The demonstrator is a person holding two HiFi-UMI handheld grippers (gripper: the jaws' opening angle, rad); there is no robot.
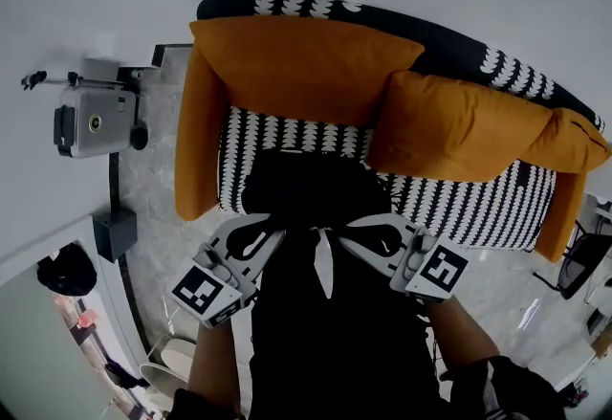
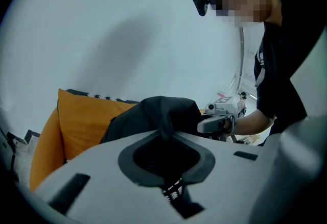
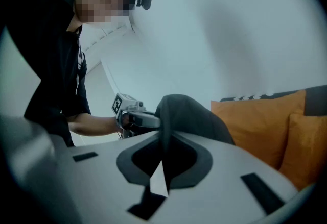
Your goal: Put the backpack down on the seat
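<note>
Backpack (image 1: 304,203), limp black fabric, possibly nylon

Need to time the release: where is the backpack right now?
In the head view the black backpack is centre frame, gripped by the left gripper and right gripper, over the sofa's patterned seat, before the orange cushions.

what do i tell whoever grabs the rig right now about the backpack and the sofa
Left gripper: shut on a fold of the black backpack.
Right gripper: shut on the backpack too, on its other side.
Where: the backpack hangs between both grippers over the sofa's black-and-white seat, in front of the orange back cushions.
Done: the backpack is gripped and in place over the seat.
Left: whether it already rests on the seat cannot be told. Probably lower it until it settles, then open both grippers.
</note>
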